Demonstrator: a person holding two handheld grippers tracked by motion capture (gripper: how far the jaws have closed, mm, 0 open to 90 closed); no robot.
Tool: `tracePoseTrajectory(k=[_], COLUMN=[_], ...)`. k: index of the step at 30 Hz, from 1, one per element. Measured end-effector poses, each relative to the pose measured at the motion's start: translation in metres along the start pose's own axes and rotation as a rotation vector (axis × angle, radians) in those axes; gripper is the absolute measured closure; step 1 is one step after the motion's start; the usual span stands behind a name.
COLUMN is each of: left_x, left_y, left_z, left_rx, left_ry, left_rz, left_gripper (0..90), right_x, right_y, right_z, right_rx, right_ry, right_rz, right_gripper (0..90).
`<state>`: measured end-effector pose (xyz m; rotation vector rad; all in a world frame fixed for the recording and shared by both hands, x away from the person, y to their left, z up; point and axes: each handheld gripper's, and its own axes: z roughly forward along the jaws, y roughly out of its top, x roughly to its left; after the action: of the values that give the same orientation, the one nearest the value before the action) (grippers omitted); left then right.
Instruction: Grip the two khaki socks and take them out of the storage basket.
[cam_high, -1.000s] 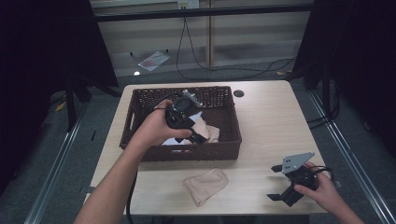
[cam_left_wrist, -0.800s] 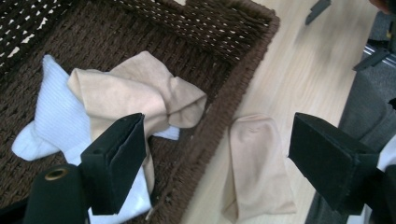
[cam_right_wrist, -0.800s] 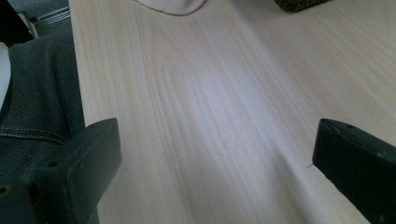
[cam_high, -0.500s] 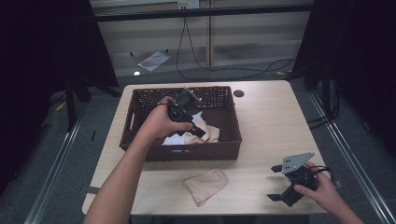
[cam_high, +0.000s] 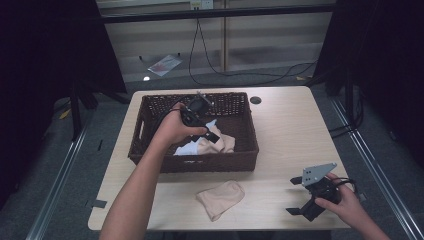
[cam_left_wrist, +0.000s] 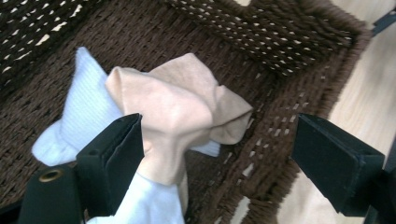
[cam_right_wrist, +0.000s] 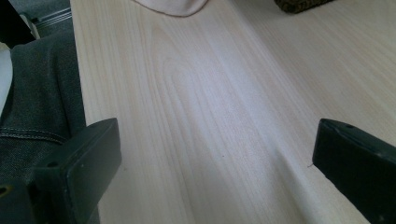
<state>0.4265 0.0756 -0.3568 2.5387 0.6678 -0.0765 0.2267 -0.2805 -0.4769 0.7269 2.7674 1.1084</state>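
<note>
Jaws spread over the basket's cloths

Beige crumpled cloth (cam_left_wrist: 182, 112) lies on a white ribbed cloth (cam_left_wrist: 79, 116) inside the dark brown woven wicker basket (cam_high: 150, 150), towards its near wall. My left gripper (cam_left_wrist: 219, 154) hangs just above them, jaws wide apart — the beige cloth sits between them, unpinched. My right gripper (cam_high: 300, 197) rests at the light wooden table's (cam_high: 290, 130) near right corner, jaws spread, holding nothing. A second beige cloth (cam_high: 220, 198) lies by the near edge — just outside the basket.

White cloth (cam_left_wrist: 79, 112) – lower part hidden behind the jaw at lower left; tan sock (cam_right_wrist: 170, 5) cut off by the top frame edge.
</note>
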Motion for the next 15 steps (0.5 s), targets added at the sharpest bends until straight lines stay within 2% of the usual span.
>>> tracePoseTrajectory(k=[9,15], left_x=[0.015,0.023], left_y=[-0.001,-0.002], left_z=[0.014,0.023], left_rx=[-0.005,0.008], left_ry=[0.005,0.018], left_rz=[-0.050,-0.065], left_gripper=[16.8,17.0], right_x=[0.000,0.000], right_y=[0.001,0.001], right_z=[-0.001,-0.001], right_rx=[-0.009,-0.012], right_ry=[0.000,0.004], right_rz=[0.002,0.000], right_gripper=[1.0,0.9])
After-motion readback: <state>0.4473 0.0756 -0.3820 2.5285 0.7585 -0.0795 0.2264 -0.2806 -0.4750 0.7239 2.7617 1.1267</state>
